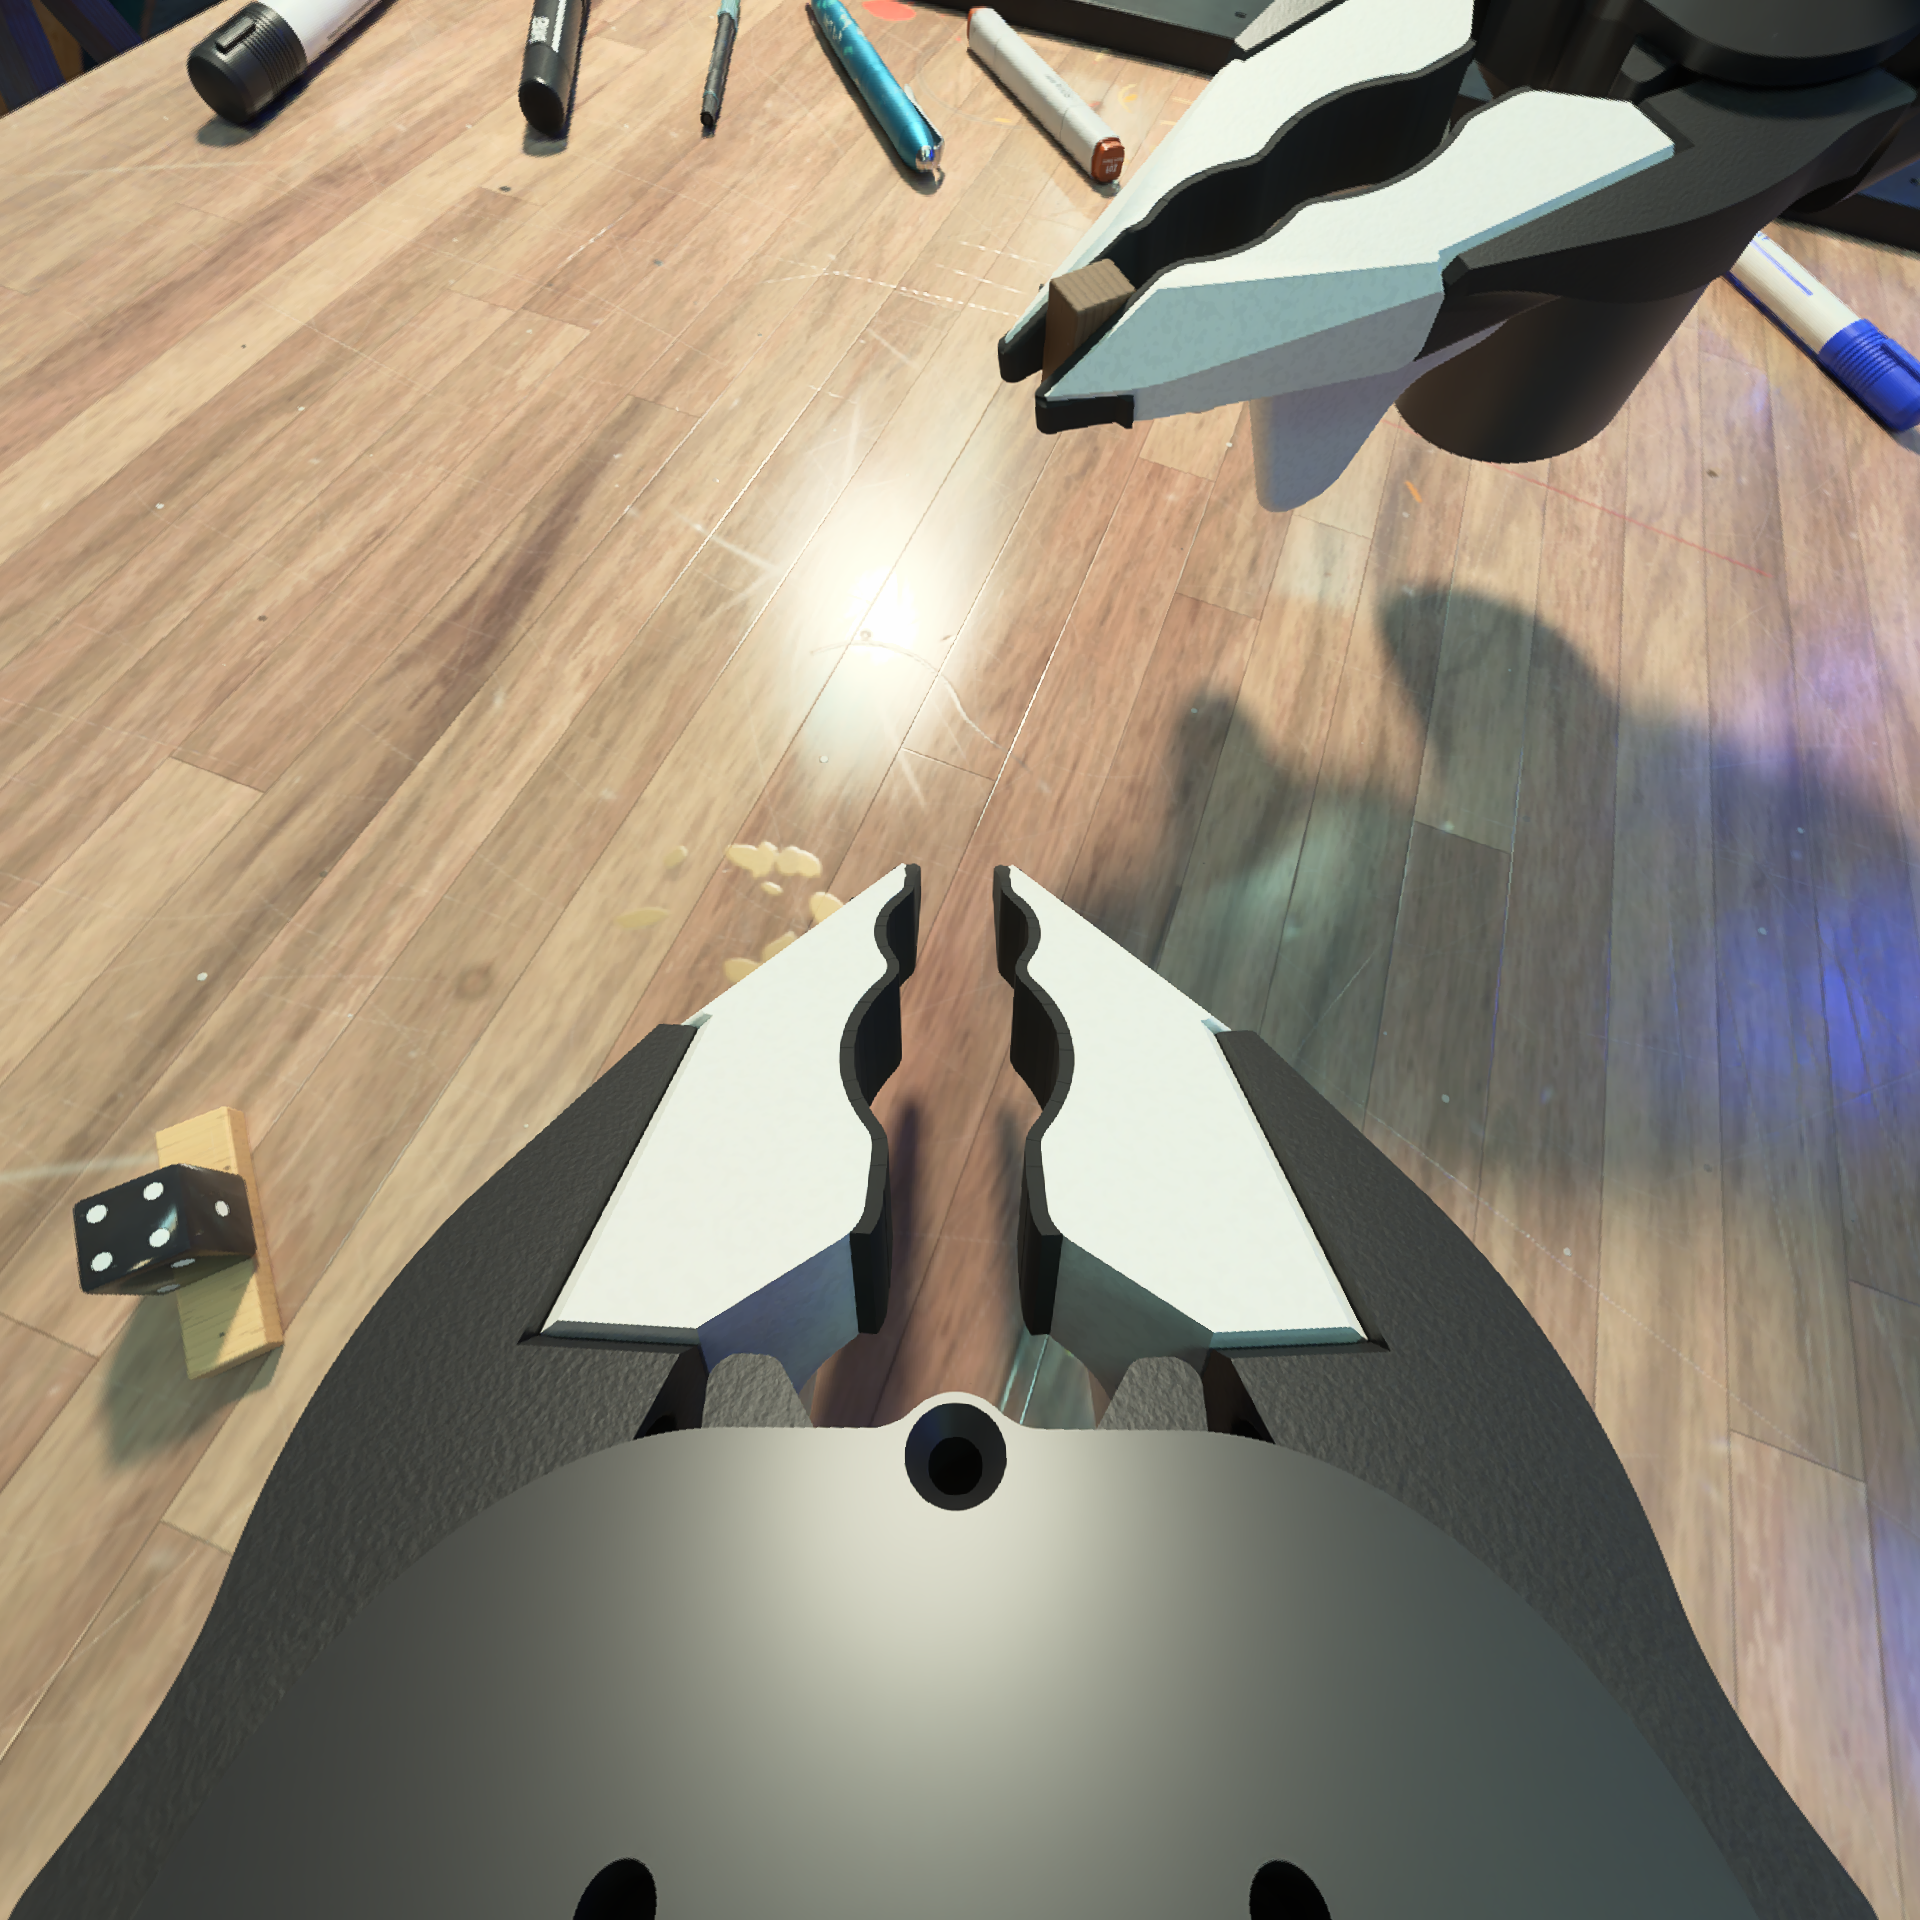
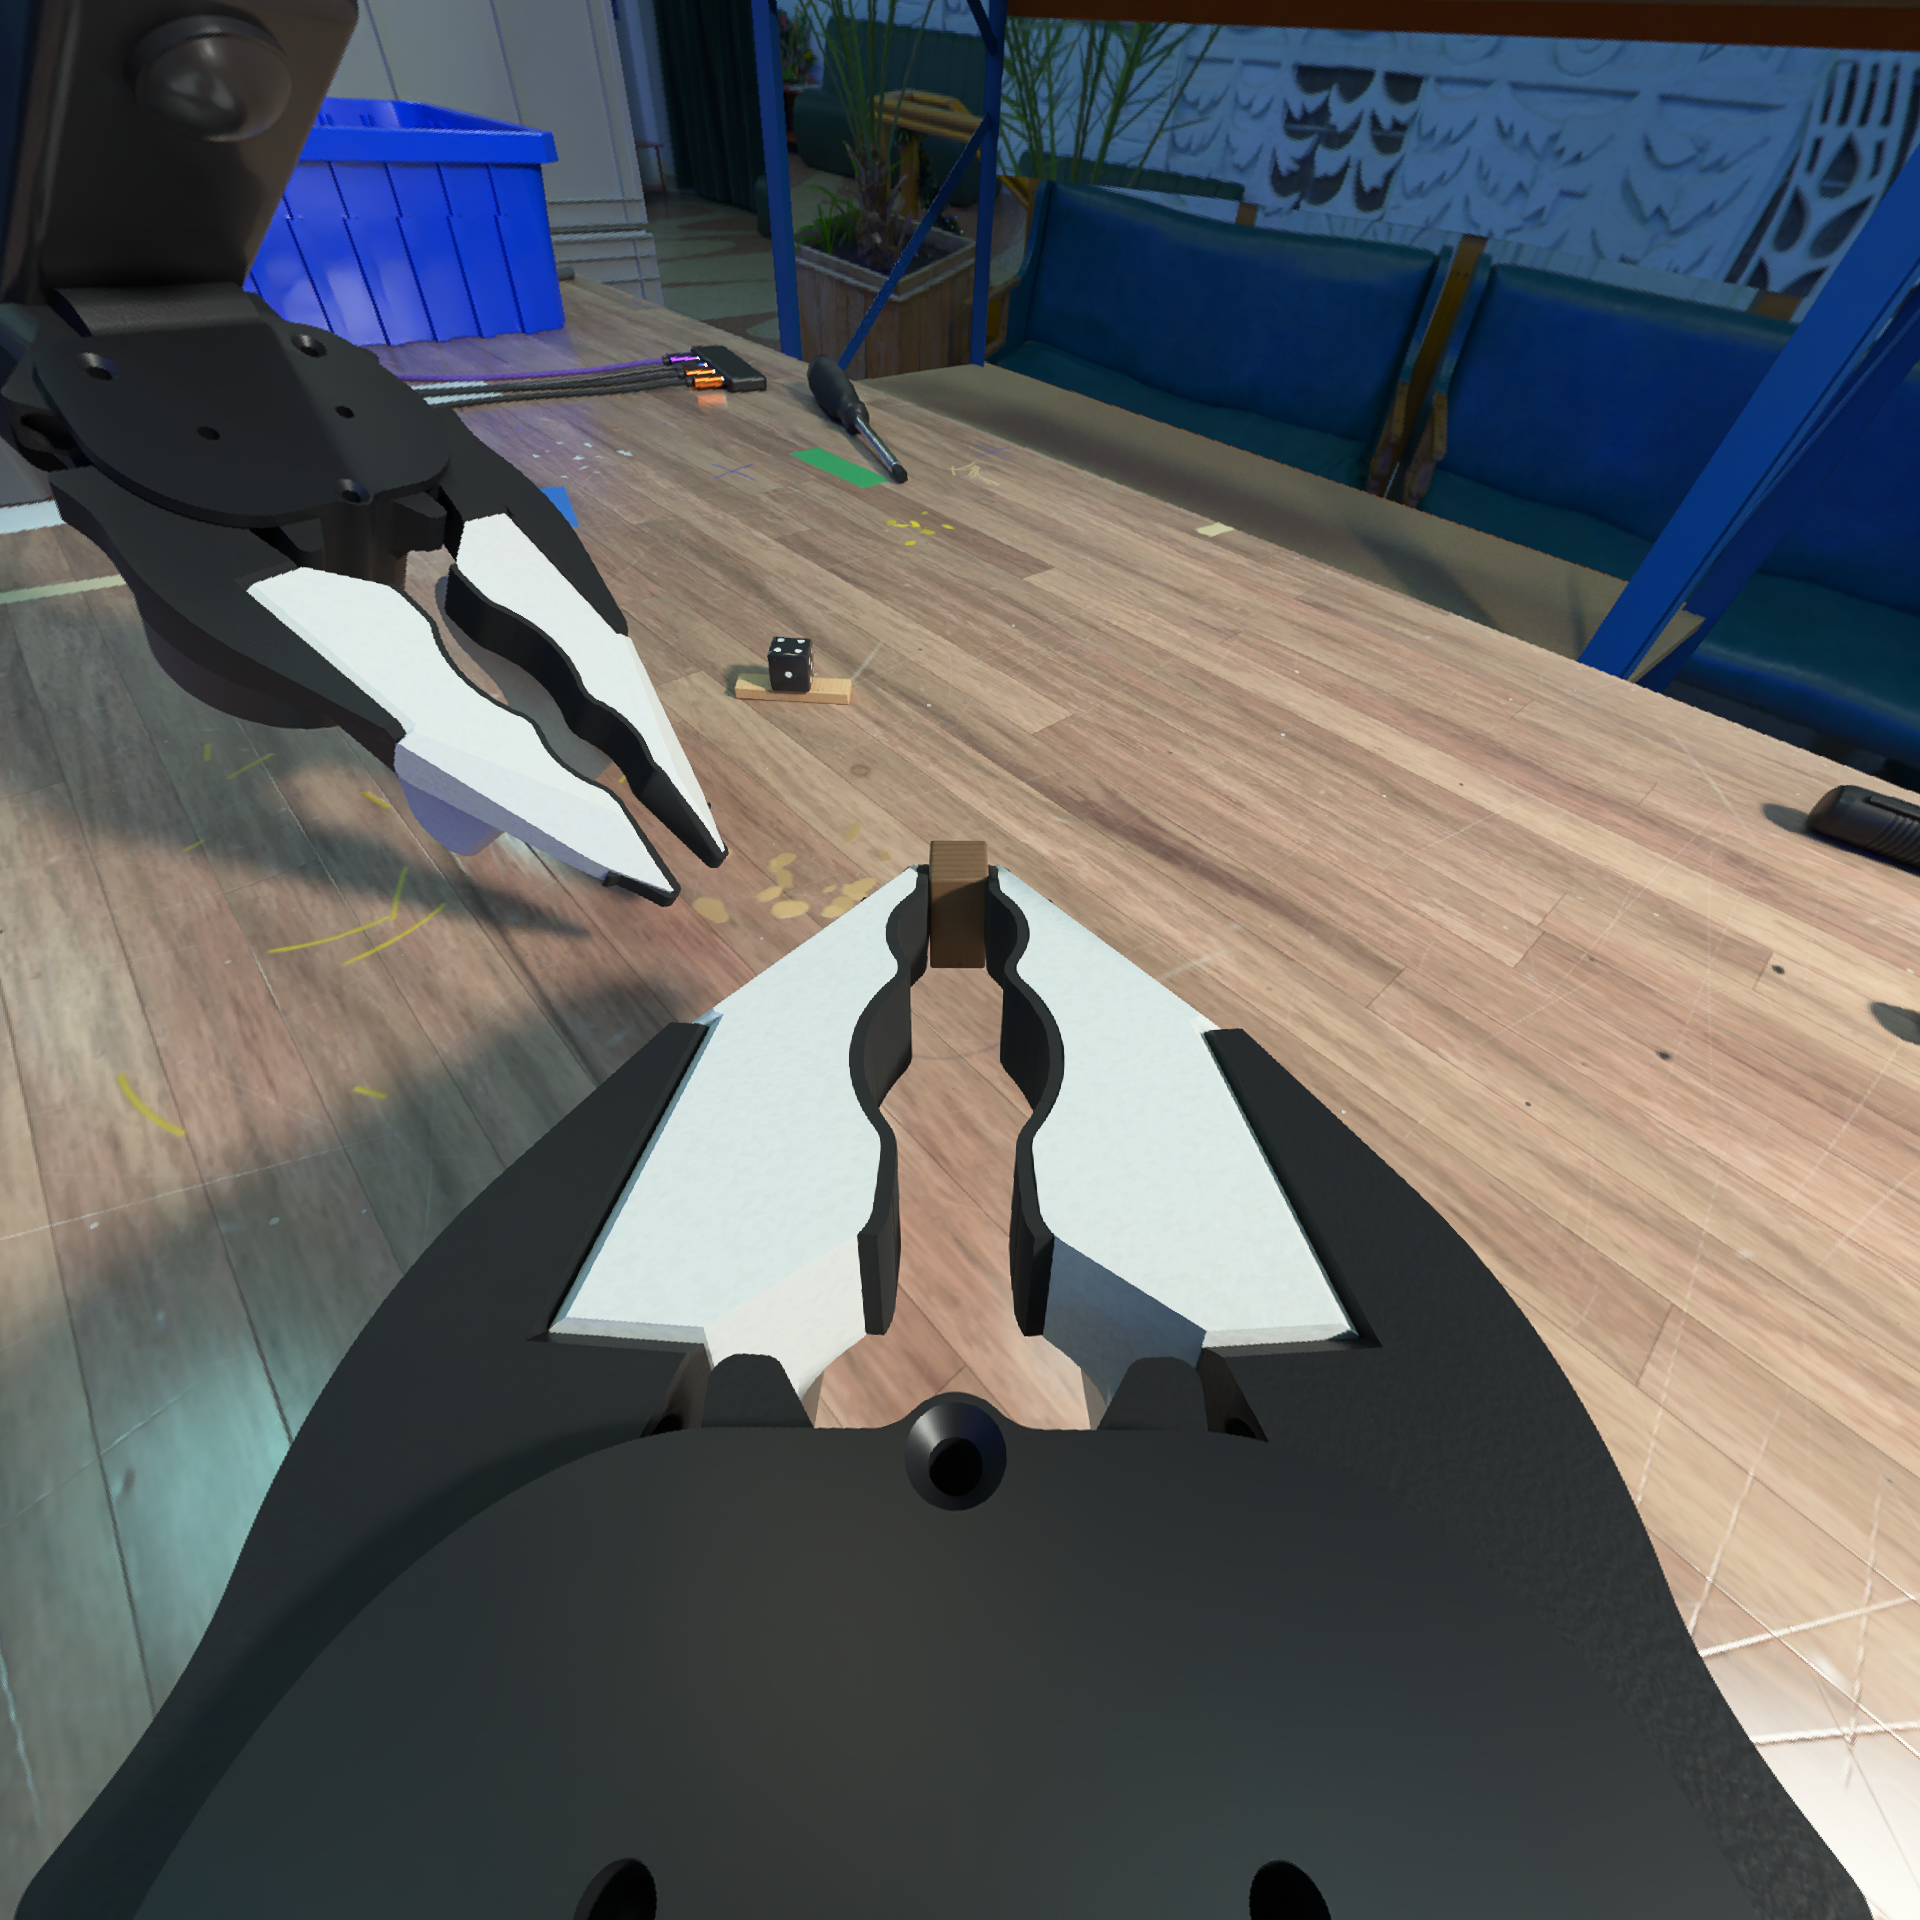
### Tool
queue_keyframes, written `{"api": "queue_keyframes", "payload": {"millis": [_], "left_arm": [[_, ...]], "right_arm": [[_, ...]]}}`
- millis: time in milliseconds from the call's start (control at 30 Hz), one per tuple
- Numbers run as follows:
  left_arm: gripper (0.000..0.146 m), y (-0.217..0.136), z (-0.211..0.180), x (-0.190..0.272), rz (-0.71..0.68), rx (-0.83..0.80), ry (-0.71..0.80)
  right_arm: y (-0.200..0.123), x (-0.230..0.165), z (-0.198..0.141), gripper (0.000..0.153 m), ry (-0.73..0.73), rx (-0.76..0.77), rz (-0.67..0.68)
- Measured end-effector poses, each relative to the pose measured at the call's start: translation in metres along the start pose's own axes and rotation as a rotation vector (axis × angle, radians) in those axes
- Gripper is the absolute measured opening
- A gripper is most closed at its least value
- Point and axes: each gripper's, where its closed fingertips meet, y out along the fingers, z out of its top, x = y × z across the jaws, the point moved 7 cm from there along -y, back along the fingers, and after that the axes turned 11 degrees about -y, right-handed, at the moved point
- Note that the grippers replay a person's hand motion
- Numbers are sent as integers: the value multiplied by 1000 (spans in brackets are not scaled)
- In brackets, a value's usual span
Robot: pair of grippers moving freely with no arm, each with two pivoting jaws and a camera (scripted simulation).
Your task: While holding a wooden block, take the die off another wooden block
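Right gripper [image 2: 956,883] pinching a small dark wooden block [image 2: 957,902] at the very fingertips, held clear of the tabletop [image 2: 1351,935]. Left gripper [image 1: 956,883] empty, fingers parted by a narrow gap, nothing between them.

Black die [image 1: 161,1226] with white pips sitting on a pale flat wooden block [image 1: 223,1242], low and well off to the left of the left gripper's fingertips, nearer its body than its tips. From the right gripper: well ahead and slightly left, beyond the left gripper's tips.

Handling, as a judgement: die probably light, rigid, smooth-faced and hard-edged, so apt to slip or skid if squeezed off-centre. Best taken across two opposite side faces, fingers level, above the top of the pale block. Present gap likely too narrow for the die (wider spread probably needed first). Pale block thin and loose on the table, likely to shift if nudged. Dark block gripped only at the tips, so a jolt could work it free.

Surface: wood-plank tabletop, scuffed, scratched, with pale yellow paint spots just ahead of both grippers and a bright glare patch. Beyond the left gripper: a row of markers and pens, including a teal pen [image 1: 878,88]. Far ahead of the right gripper: a screwdriver [image 2: 857,416], a cable bundle, a blue bin [image 2: 416,229], blue upholstered seating and blue steel framing behind.
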Motion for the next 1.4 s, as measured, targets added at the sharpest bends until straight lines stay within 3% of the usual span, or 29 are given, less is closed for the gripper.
{"api": "queue_keyframes", "payload": {"millis": [967, 1167, 1400], "left_arm": [[14, 1, -1, 0, -1, -10, 4], [30, 2, -1, 1, 3, -13, 8], [31, 2, -1, 1, 0, -16, 10]], "right_arm": [[2, -2, 0, 9, -22, -17, 0], [2, -2, 0, 9, -22, -18, 1], [2, -2, 0, 9, -21, -17, 1]]}}
